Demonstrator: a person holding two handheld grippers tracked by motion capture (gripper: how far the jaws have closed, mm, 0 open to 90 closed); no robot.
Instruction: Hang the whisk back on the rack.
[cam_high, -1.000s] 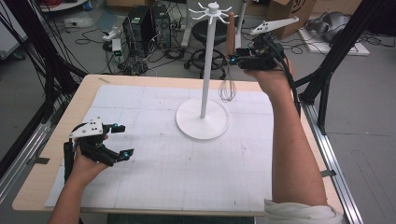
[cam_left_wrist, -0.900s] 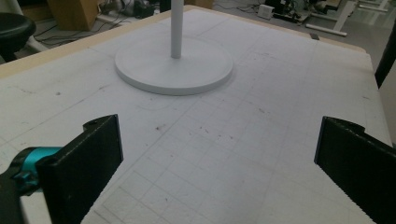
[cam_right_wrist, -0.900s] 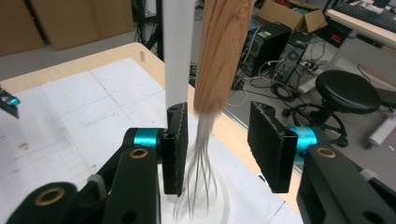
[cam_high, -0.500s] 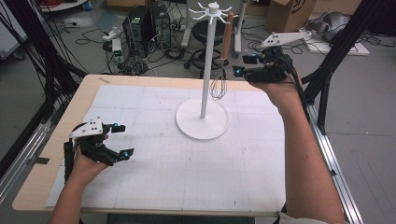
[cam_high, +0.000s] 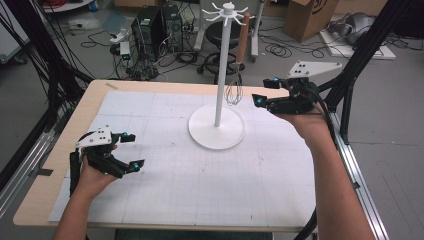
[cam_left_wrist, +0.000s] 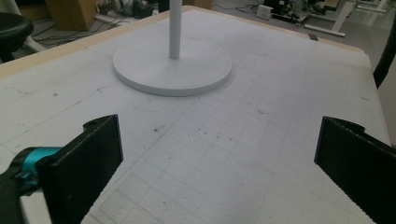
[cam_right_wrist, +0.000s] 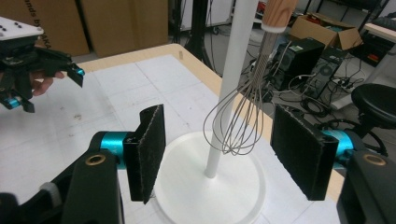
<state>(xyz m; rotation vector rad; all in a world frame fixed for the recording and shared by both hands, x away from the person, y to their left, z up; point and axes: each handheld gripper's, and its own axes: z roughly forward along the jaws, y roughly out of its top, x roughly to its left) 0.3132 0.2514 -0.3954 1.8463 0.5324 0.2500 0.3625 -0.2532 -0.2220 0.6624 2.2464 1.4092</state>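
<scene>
Hanging from the stand (cam_high: 223, 75), whisk (cam_right_wrist: 240, 121) just beyond the right gripper (cam_right_wrist: 224, 154)'s parted jaws.

The whisk (cam_high: 234, 90) has grey wires w/ brown wood handle; stand (cam_high: 216, 131) is white; surface (cam_high: 165, 200) has white grid; fingers (cam_right_wrist: 149, 149) black.

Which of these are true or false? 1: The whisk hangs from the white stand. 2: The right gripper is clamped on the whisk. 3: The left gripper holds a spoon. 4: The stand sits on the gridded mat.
1: True. The whisk hangs from a hook of the white stand.
2: False. The right gripper is open beside the whisk; its jaws have just been opening, nothing between them.
3: False. The left gripper is open and holds nothing.
4: True. The stand's base rests on the gridded mat.
</scene>
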